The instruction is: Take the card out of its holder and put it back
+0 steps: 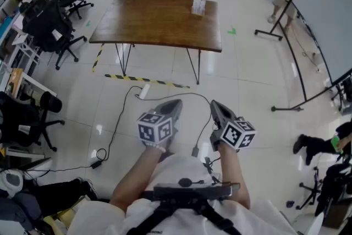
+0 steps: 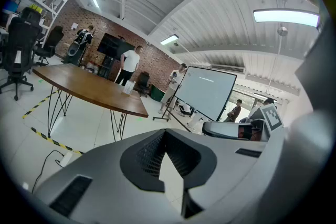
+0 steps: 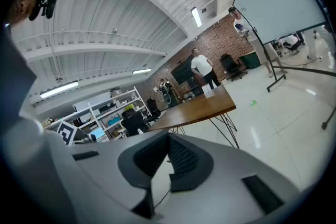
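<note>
I judge nothing begun: my left tongs (image 1: 176, 103) and right tongs (image 1: 215, 104) are closed and empty, well apart from the card holder (image 1: 198, 6) on the counter (image 1: 154, 25).

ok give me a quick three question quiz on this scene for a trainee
1. True or false: the card holder stands on the wooden table.
2. Where are the left gripper and the right gripper? A) over the table B) close to the person, well short of the table C) lying on the floor
3. Are the fingers of each gripper open or shut?
Key: 1 true; 2 B; 3 shut, with nothing between them.
</note>
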The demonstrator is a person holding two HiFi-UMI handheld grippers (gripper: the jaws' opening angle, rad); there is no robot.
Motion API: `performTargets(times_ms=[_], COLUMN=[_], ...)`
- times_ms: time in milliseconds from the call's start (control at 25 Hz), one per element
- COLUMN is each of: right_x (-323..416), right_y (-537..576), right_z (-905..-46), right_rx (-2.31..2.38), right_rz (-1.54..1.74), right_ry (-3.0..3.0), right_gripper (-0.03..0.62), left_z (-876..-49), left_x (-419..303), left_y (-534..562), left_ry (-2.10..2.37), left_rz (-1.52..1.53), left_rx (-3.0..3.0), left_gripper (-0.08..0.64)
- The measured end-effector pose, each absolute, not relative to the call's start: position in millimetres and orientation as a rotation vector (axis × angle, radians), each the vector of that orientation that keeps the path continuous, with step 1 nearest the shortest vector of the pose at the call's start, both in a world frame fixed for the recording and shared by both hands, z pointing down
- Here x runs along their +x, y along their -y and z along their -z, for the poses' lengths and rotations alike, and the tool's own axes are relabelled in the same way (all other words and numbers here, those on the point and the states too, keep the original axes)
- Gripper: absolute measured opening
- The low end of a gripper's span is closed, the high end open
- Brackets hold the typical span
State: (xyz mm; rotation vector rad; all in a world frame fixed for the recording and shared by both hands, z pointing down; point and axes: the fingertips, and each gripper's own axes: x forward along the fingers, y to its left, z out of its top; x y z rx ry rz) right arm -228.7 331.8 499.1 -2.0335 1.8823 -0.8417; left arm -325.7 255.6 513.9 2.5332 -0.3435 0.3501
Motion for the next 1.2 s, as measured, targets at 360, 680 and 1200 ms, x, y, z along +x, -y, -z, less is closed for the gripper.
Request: performTargets(times_ms=[360, 680, 1200], right_x=[-217.6, -207.5, -111.7], right_y=[-355.4, -356.6, -286.3], right_z=[-514.2, -526.7, -526.6], right_rx=[-2.011, -2.022, -2.069], right_rz=[0.900, 0.939, 0.952], right_ry=[-1.797, -1.759, -1.720], right_gripper=[0.000, 0.000, 0.000], left_z=[-521.9, -527.4, -527.4], left_x=[-323.1, -308.8, -207.6], left_y=[-273.5, -271.5, -191.6], left_ry=[0.346, 0.322, 0.271], left_rz=[-0.359, -0.386, -0.390], left_rx=[2.515, 2.503, 2.492], left_gripper=[-0.009, -0.009, -0.009])
